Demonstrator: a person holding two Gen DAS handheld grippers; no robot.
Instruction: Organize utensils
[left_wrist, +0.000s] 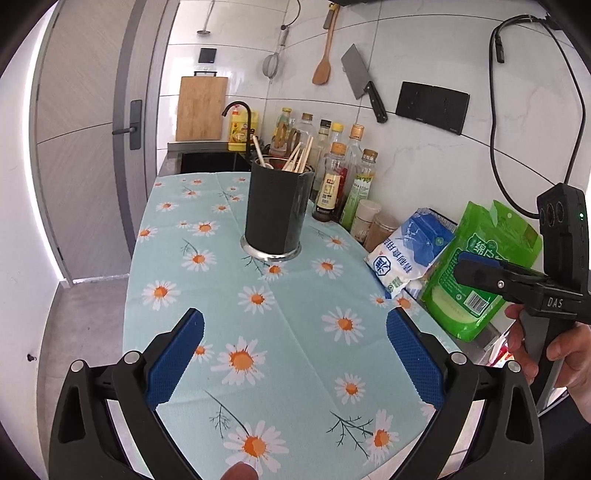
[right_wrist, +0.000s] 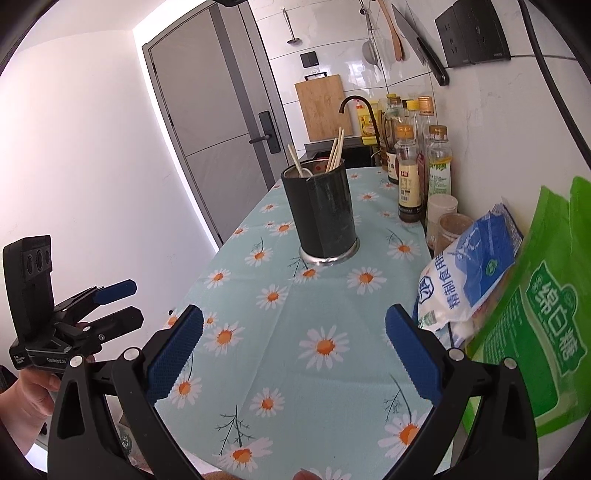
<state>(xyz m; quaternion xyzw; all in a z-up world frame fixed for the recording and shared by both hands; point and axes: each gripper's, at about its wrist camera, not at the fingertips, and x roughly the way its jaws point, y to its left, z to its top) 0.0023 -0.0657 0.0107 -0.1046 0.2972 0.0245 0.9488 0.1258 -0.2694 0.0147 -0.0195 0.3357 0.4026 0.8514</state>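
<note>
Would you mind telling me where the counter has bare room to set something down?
The daisy cloth is bare between the utensil holder and both open grippers, and left of the holder toward the counter edge. The wall side is crowded: bottles, jars, a blue-and-white bag and a green bag.

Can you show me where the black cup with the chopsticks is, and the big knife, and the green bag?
Black cup (left_wrist: 277, 214), left wrist view, on its front wall.
Big knife (left_wrist: 354, 70), left wrist view, on its blade.
Green bag (right_wrist: 546, 325), right wrist view, on its printed front.
</note>
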